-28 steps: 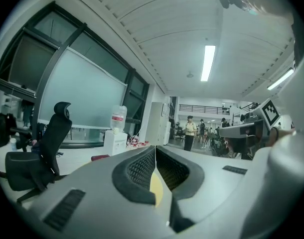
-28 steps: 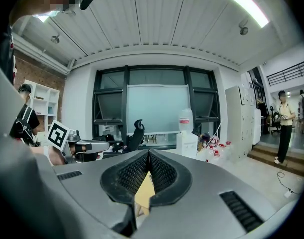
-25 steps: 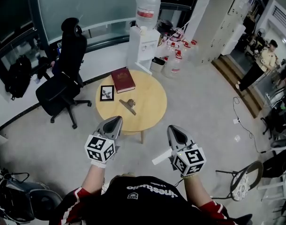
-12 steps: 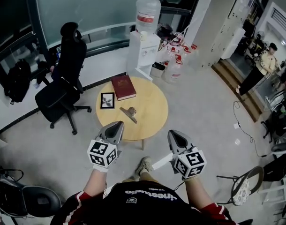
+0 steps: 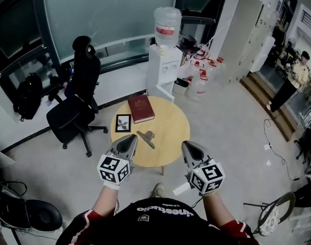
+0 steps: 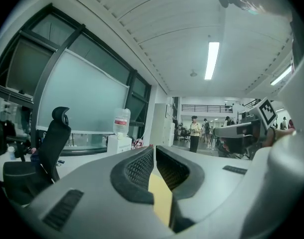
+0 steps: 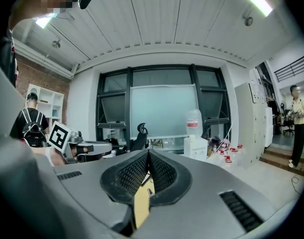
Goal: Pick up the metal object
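Observation:
A metal clip (image 5: 146, 137) lies near the middle of the round wooden table (image 5: 171, 137), in the head view. My left gripper (image 5: 126, 143) hovers over the table's near left edge, a short way short of the clip, jaws shut with nothing between them. My right gripper (image 5: 190, 148) hangs over the table's near right edge, jaws also shut and empty. In the left gripper view the left gripper (image 6: 154, 151) has its tips together, with only a strip of tabletop showing below them. In the right gripper view the right gripper (image 7: 148, 154) has its tips meeting too. Neither gripper view shows the clip.
On the table lie a red book (image 5: 140, 108) and a small framed picture (image 5: 123, 122). A black office chair (image 5: 76, 106) stands at the left, a water dispenser (image 5: 163, 68) and several bottles (image 5: 199, 83) behind the table. A person (image 5: 288, 86) stands far right.
The view has closed in on the table. Both grippers now reach over its near edge, nearer the clip. Their jaws stay shut.

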A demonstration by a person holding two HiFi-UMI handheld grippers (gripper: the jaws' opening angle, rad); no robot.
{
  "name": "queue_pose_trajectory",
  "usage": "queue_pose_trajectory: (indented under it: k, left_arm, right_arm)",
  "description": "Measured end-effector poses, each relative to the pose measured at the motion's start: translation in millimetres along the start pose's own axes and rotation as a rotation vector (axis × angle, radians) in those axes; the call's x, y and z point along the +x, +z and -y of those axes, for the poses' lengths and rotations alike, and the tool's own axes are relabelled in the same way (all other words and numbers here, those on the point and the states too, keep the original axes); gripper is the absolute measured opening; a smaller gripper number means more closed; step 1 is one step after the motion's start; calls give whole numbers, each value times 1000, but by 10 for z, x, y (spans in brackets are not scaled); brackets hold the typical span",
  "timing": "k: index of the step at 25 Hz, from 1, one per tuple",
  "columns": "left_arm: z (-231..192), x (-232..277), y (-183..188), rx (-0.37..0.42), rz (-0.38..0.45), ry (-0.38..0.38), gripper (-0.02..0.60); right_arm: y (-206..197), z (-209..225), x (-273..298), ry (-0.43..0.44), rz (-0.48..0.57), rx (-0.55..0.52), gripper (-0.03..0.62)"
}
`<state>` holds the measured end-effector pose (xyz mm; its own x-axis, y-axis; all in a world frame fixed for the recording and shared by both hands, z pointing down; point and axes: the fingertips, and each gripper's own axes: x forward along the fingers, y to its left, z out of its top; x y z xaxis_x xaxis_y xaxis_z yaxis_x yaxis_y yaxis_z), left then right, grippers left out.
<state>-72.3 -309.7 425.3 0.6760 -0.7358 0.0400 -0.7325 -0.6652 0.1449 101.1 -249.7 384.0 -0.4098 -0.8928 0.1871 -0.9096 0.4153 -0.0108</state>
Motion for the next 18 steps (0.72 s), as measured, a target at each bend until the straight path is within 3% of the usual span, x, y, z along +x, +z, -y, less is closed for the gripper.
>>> queue_pose_trajectory:
  k: [5,13,18]
  left_arm:
    - [-3,224,86,22,18,-17,29]
    - [-93,545,-18,40,-17,-72,189]
    - [-150,661,-198,41,-58,-98,235]
  right_arm:
    - [11,169,111,-1,9,1,29]
    - [-97,368,252,-22,-21,15,29]
    - [-112,365,314,-14,-25,5,29]
